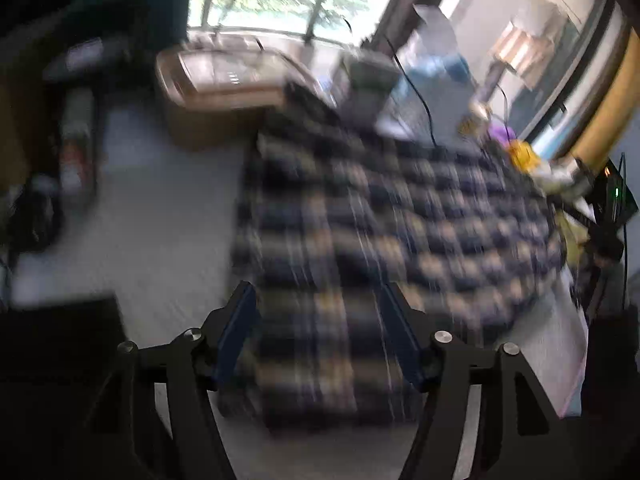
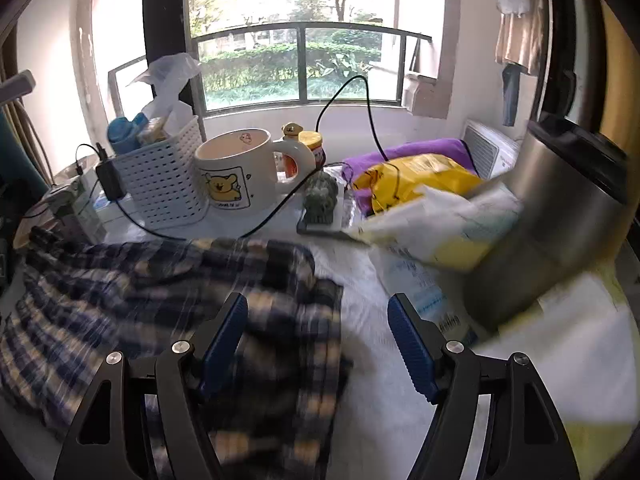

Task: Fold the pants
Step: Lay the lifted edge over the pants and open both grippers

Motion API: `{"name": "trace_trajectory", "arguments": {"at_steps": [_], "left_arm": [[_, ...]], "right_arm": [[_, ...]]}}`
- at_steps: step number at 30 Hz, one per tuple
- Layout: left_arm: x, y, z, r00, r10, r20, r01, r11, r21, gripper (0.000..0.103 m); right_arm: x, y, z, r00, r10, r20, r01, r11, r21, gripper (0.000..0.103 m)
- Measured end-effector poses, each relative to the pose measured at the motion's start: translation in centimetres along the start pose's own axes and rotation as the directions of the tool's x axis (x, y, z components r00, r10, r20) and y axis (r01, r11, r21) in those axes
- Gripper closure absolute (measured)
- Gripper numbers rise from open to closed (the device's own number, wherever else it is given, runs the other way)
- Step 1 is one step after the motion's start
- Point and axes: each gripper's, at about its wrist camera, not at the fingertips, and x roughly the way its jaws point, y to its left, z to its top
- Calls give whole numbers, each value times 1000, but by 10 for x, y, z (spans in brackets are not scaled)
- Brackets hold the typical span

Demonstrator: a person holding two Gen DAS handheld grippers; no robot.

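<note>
Dark blue and cream plaid pants [image 1: 400,232] lie spread over the table, one part hanging over the near edge; the left wrist view is blurred. My left gripper [image 1: 318,300] is open, its jaws standing apart above the hanging part of the pants, holding nothing. In the right wrist view the pants [image 2: 168,280] lie crumpled at the lower left on a white cloth [image 2: 368,280]. My right gripper [image 2: 318,312] is open and empty, its left finger [image 2: 224,332] over the pants' right edge and its right finger over the white cloth.
Behind the pants stand a white basket [image 2: 164,184], a bear mug [image 2: 236,172], a black cable [image 2: 360,112], a yellow bag [image 2: 416,176] on purple cloth, and white bags. A metal cylinder [image 2: 552,216] stands right. A cardboard box [image 1: 216,92] sits on the floor, left.
</note>
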Motion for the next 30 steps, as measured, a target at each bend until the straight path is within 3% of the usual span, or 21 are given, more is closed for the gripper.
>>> {"name": "trace_trajectory", "arguments": {"at_steps": [3,7,8,10,12,19,25,26,28,30], "left_arm": [[12,-1,-13,1000,9,-26,-9,1000,-18,39],[15,-12,-21,999,35,34,-37,997,67,42],[16,-14,-23,997,57,46,-61,994,95,48],[18,-16,-24,988,144,62,-151,980,127,86],[15,-11,-24,990,131,56,-137,985,105,100],[-1,-4,-30,966,224,127,-235,969,75,103],[5,8,-30,960,263,98,-268,962,44,102],[4,7,-31,960,265,95,-270,962,42,102],[1,5,-31,963,255,88,-259,965,32,102],[-4,3,-32,964,251,88,-254,967,29,102]], "right_arm": [[-13,0,-15,1000,-3,-10,3,1000,6,29],[-20,-1,-43,998,-12,-56,12,1000,10,29],[-23,-3,-49,998,-11,-66,12,1000,22,29],[-30,-7,-61,997,-2,-78,6,999,52,29],[-36,-10,-72,996,21,-86,-13,995,95,29],[-41,-3,-101,987,99,-127,-75,981,179,29],[-21,5,-93,989,109,-102,-84,971,222,30],[-18,7,-90,989,111,-102,-86,972,219,48],[-12,11,-86,988,103,-116,-78,976,201,67],[-9,14,-83,987,95,-128,-74,984,160,70]]}}
